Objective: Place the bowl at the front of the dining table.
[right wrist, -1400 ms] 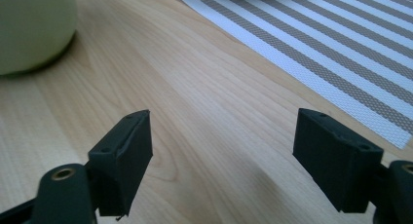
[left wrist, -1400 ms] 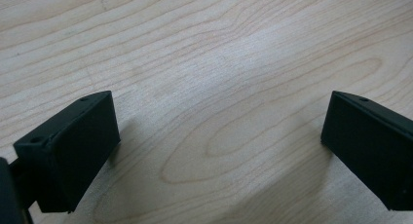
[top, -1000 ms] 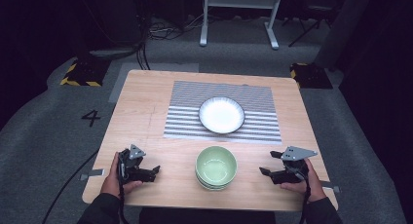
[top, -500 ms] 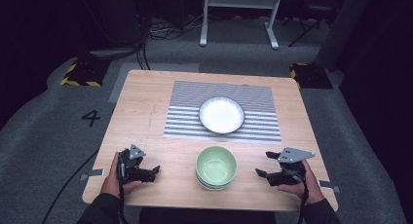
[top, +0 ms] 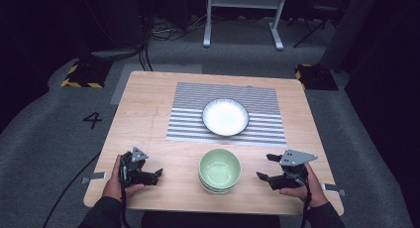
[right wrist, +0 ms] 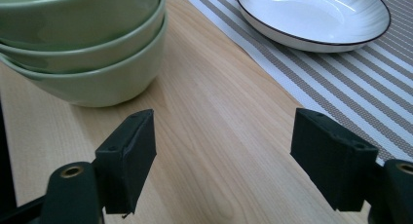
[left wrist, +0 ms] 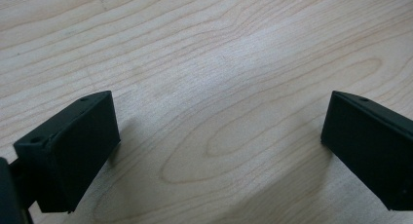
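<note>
Bowls (top: 220, 170), green, 3 nested by the right gripper view, sit low centre of the high view on the wooden counter (top: 148, 114), between the 2 hands. Left gripper (top: 157, 174) at lower left of that frame, resting on bare wood well apart from the stack; its fingers (left wrist: 73, 151) stand wide, only wood grain between them. Right gripper (top: 264, 167) at lower right, near the stack and pointed toward it; fingers (right wrist: 127, 160) wide, nothing held, not touching the bowls. White plate (top: 225, 117) with dark rim lies mid-frame on the striped mat (top: 188, 124), just beyond the stack. In the right gripper view the stack fills the upper left, plate upper right.
</note>
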Action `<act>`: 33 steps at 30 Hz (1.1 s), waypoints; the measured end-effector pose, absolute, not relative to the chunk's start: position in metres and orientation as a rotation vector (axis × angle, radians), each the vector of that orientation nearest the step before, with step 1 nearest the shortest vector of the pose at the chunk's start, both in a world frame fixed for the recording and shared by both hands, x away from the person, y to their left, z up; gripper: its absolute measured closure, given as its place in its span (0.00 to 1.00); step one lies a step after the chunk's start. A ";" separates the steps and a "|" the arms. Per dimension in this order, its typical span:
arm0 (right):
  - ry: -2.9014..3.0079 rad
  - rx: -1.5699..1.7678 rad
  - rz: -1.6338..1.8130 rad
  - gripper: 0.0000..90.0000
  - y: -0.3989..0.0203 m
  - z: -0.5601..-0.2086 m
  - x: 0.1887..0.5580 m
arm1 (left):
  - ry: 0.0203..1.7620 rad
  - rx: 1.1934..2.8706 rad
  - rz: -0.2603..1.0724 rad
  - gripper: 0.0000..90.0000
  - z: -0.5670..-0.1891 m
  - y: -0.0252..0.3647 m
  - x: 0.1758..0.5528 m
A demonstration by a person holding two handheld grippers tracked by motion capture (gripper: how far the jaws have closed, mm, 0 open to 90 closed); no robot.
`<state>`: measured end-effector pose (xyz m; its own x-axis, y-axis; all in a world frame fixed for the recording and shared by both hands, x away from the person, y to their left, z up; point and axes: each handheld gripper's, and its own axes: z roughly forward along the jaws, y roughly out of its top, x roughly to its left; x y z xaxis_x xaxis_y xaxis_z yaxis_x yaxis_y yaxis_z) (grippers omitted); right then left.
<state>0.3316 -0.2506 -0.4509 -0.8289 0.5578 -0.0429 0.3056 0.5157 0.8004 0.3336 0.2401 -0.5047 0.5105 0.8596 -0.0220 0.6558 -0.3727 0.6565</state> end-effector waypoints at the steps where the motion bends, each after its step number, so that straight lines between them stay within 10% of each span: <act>1: 2.470 0.719 1.223 0.27 -0.250 -0.450 0.331 | 1.232 2.145 0.434 0.00 -0.505 0.240 0.334; 33: 2.545 0.495 1.321 0.23 -0.206 -0.424 0.311 | 1.234 2.144 0.435 0.00 -0.505 0.240 0.334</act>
<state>0.3106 -0.2056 -0.4243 -0.9161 0.3979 -0.0487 0.1890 0.5359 0.8228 0.3335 0.2401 -0.5047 0.5095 0.8602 -0.0223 0.6564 -0.3718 0.6564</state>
